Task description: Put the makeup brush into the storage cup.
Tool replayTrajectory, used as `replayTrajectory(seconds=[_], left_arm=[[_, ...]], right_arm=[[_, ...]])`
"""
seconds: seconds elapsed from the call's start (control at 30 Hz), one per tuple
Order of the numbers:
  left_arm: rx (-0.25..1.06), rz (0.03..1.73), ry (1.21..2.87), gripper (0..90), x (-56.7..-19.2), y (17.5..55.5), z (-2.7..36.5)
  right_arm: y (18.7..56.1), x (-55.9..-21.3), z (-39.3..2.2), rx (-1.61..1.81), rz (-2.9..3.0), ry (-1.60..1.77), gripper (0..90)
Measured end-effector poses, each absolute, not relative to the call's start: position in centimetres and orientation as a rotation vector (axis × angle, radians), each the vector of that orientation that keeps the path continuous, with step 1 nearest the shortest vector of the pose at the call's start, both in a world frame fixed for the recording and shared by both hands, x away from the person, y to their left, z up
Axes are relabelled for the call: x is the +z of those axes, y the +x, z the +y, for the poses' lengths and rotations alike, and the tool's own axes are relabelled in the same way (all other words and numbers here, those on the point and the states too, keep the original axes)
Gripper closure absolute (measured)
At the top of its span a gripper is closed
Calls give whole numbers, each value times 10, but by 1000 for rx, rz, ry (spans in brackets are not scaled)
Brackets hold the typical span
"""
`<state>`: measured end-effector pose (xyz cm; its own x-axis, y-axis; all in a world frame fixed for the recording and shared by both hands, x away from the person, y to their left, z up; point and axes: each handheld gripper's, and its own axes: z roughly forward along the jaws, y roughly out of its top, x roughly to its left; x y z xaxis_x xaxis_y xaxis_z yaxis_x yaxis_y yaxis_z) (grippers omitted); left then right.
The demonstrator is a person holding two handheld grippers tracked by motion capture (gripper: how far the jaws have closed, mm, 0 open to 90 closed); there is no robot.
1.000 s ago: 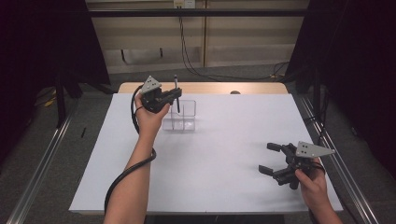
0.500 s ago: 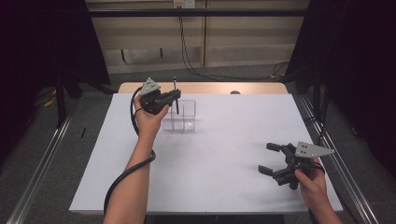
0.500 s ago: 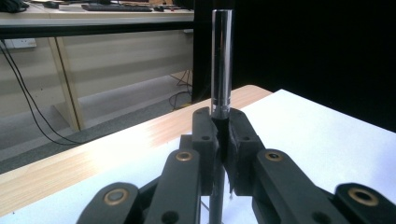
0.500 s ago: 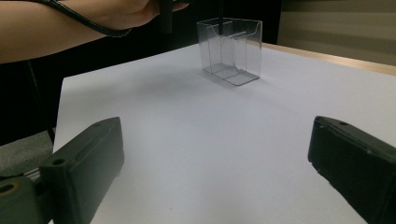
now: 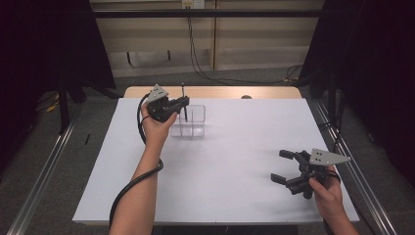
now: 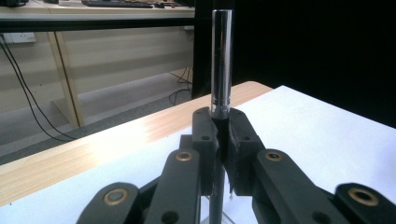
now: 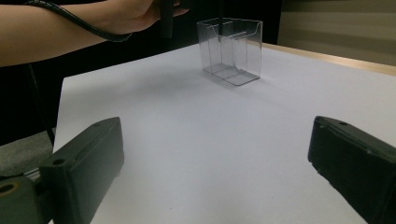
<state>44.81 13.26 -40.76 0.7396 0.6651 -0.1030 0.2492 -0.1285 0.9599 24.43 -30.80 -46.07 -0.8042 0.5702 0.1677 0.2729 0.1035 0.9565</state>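
Two tongs work here: at ten o'clock the left tongs clamp an upright pen over the clear divided organizer; at four o'clock the right tongs gape wide, holding nothing. A tilted pen could catch a divider and tip the light box. White tabletop, dim curtained room.

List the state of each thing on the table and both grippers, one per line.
pen: upright, clamped in the left gripper, lower end inside the holder.
clear holder: upright on the table, divided into compartments.
left gripper: shut on the pen, above the holder.
right gripper: open, holding nothing, near the table's right edge.
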Motion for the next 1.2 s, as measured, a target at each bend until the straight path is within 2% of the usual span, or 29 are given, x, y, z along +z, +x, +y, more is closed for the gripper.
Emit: replayTrajectory(seconds=[1.2], left_arm=[[381,736,1715,824,-417,446,133]], right_arm=[[244,-461,-307,1767,2132,840,29]])
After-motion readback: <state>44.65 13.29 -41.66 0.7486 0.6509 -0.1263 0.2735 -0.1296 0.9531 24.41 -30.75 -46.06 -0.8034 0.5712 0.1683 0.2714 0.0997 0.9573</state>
